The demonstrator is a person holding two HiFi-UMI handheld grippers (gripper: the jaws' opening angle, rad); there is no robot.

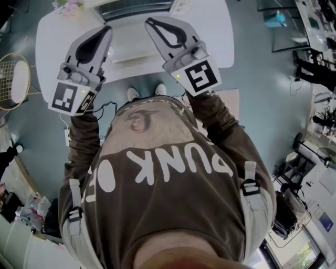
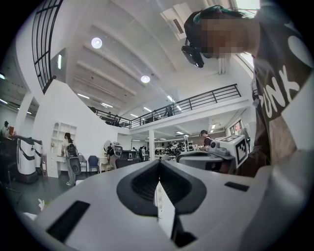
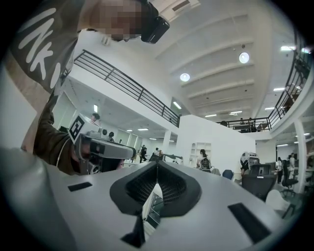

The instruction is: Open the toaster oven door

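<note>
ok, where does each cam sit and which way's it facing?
Head view: on the person's head, steeply down at left gripper, right gripper, white table; sweatshirt, shoes show.
Left gripper view: on left gripper, along shut jaws, tilted up at ceiling; sweatshirt shows.
Right gripper view: same, on right gripper.
Shared: each gripper view catches the other gripper.

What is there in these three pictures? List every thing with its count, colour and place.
table: one, white, in front of the person
toaster oven: one, silvery, table's far edge, partly cut off
flowers: one bunch, pink, table's far left corner
round wicker frame: one, tan with a white middle, floor left of the table
balcony railing: one, black, high in the hall
shoes: two, white, at the table's near edge
shirt: one, brown with white letters
left gripper: one, grey, over the table, jaws together, empty
right gripper: one, grey, over the table, jaws together, empty
</note>
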